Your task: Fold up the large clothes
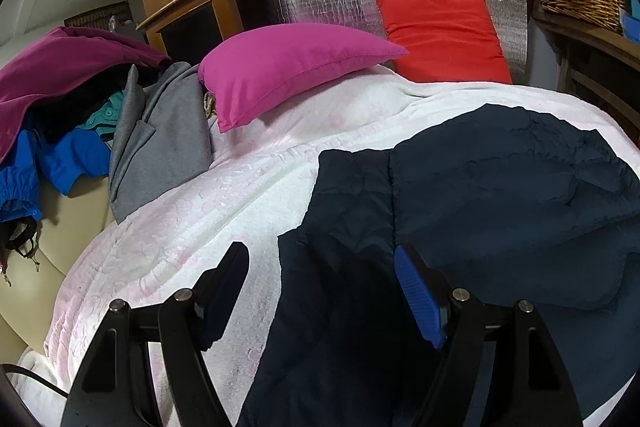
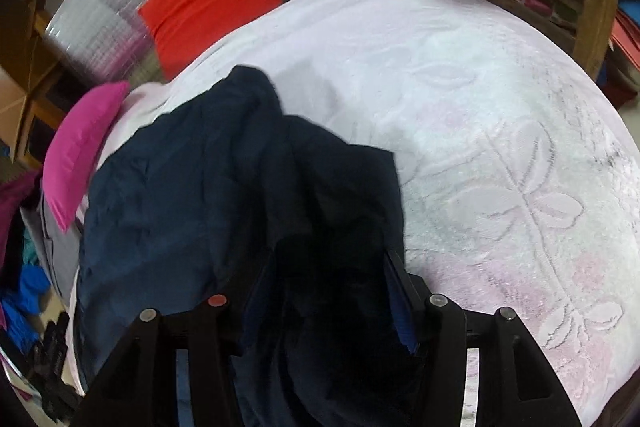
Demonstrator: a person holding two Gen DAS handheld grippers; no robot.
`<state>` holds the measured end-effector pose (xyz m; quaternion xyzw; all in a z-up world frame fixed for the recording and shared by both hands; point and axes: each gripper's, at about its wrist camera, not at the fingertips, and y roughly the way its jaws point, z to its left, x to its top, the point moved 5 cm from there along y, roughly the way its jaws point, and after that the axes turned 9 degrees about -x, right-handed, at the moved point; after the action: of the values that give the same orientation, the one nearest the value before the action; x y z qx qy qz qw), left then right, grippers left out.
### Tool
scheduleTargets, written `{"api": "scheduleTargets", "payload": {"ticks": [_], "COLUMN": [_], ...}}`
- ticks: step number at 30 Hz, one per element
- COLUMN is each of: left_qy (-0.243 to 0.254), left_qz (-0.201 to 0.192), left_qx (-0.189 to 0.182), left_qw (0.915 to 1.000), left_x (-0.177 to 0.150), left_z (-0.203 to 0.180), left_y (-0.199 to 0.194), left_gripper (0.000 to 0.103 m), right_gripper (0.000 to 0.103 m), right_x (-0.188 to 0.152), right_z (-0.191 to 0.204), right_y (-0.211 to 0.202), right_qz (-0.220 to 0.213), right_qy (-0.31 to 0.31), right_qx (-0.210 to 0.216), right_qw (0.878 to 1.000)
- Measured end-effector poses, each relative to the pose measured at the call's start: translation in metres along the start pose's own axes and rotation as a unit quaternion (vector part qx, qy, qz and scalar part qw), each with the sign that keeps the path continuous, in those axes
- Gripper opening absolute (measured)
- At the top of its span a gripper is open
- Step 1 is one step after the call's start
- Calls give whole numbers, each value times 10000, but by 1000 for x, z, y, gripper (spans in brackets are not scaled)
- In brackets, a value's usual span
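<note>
While navy jacket (image 1: 480,187) lies on white blanket (image 1: 180,227), left tongs (image 1: 320,279) gape empty; right tongs (image 2: 332,283) bunch jacket fabric.

The left gripper (image 1: 322,291) has two black fingers, each lined inside with a ribbed blue pad (image 1: 418,297), carried on black linkage arms with slotted cut-outs and round silver pins (image 1: 183,294) at the joints. The right gripper (image 2: 328,291) has the same black frame and blue lining, with silver pins too, though one near-left pin has a red-orange cap (image 2: 218,301).
</note>
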<state>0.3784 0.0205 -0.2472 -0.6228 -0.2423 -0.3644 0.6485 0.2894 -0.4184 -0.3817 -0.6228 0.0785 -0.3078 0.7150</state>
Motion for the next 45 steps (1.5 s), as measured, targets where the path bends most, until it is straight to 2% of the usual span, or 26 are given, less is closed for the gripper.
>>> {"api": "scheduleTargets", "payload": {"ticks": [3, 6, 10, 14, 15, 17, 19, 23, 26, 29, 33, 37, 41, 45], "left_qy": [13, 15, 40, 14, 2, -4, 5, 18, -9, -62, -88, -80, -104, -66], "left_qz": [-6, 11, 12, 5, 14, 31, 31, 24, 27, 12, 7, 23, 108, 139], "left_qx": [14, 1, 11, 14, 10, 12, 16, 23, 23, 0, -9, -4, -62, -32], "left_qw": [10000, 10000, 10000, 10000, 10000, 10000, 10000, 10000, 10000, 10000, 10000, 10000, 9999, 9999], "left_x": [0, 0, 0, 0, 0, 0, -1, -1, -2, -1, -2, -2, -3, -4], "left_z": [-2, -3, -3, -1, 0, 0, -1, 1, 4, 7, 8, 8, 5, 3], "left_y": [0, 1, 1, 1, 2, 3, 2, 1, 1, 0, -1, 0, 3, 6], "left_gripper": [76, 76, 76, 76, 76, 76, 76, 76, 76, 76, 76, 76, 76, 76], "right_gripper": [58, 58, 58, 58, 58, 58, 58, 58, 57, 57, 57, 57, 57, 57], "right_x": [-5, -5, 0, 8, 9, 8, 5, -3, -13, -13, -7, -4, -5, -12], "right_z": [7, 8, 3, 5, 9, 20, 33, 52, 57, 60, 64, 67, 67, 61], "right_y": [-3, 4, -1, -30, -38, -46, -48, -28, 1, -2, -24, -37, -24, 6], "right_qz": [-46, -74, -88, -671, -834, -992, -1052, -673, -167, -262, -670, -1023, -803, -227], "right_qy": [-144, -286, -91, 35, 31, -40, -214, -483, -613, -595, -491, -513, -493, -581], "right_qx": [39, -131, -38, 71, 263, 501, 534, 440, 56, 25, 437, 559, 434, 1], "right_qw": [9999, 9995, 9999, 9977, 9962, 9938, 9928, 9956, 9980, 9979, 9956, 9919, 9946, 9981]}}
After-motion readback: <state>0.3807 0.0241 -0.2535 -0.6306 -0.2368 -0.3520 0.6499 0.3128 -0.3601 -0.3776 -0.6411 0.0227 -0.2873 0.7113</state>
